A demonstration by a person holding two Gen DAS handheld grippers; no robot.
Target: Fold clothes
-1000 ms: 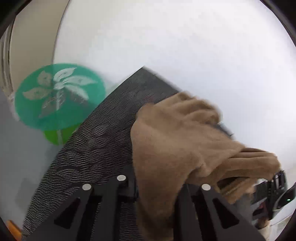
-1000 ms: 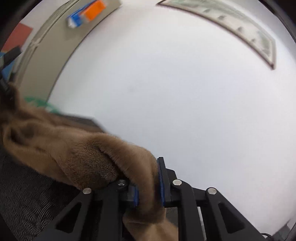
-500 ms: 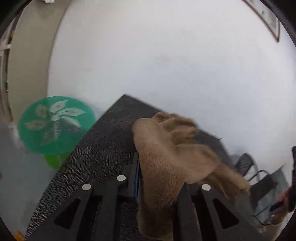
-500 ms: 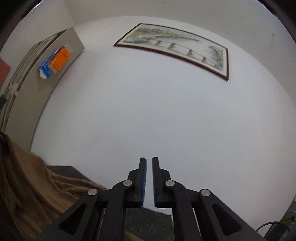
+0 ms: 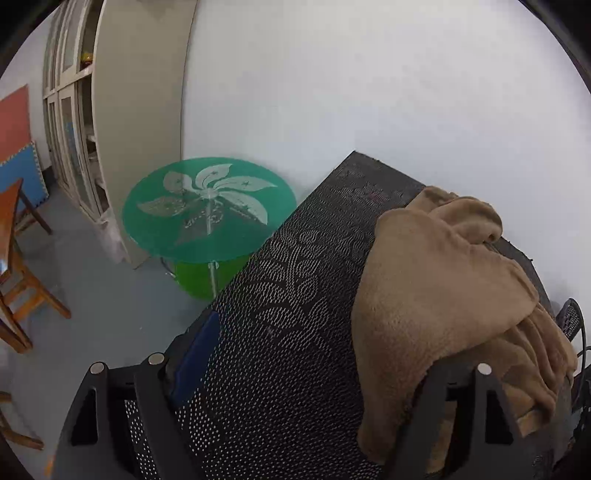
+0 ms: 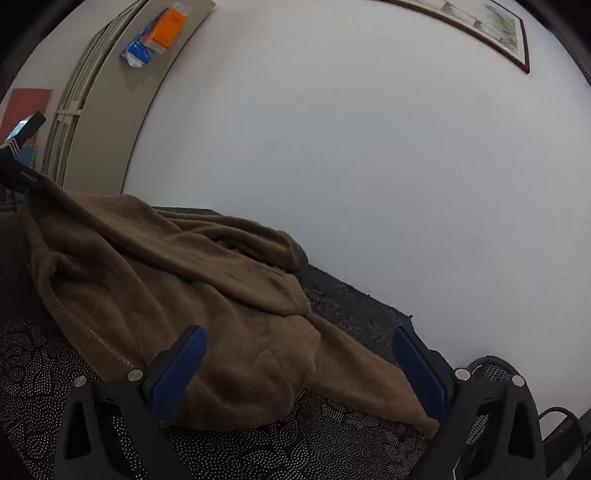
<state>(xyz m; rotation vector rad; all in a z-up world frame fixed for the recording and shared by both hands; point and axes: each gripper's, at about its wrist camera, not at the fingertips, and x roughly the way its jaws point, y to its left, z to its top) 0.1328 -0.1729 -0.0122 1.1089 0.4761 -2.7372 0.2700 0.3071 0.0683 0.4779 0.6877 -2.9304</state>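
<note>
Right gripper: my right gripper (image 6: 299,373) has its two blue fingers (image 6: 177,369) spread wide apart, holding nothing.
Brown fleece: the soft brown fleece (image 6: 166,288) lies in a rumpled heap right in front of my right gripper. One long part runs under the space between the fingers to the finger on the right side. I see no tidy fold in it.
Left gripper: my left gripper (image 5: 321,369) is wide open too. I see its blue pad (image 5: 195,362) on the left side. The brown fleece (image 5: 436,295) hangs over the finger on the right side and hides its pad, but nothing is pinched.
Table: the dark dotted table (image 5: 288,295) is under both grippers and carries the fleece.
Green round table: past the left side of my left gripper stands a green round table (image 5: 208,210) with a white flower on top.
Cabinet: a pale tall cabinet (image 5: 122,122) stands behind the green one.
Wall: a plain white wall (image 6: 332,166) is far ahead, with a framed picture (image 6: 480,22) high up.
</note>
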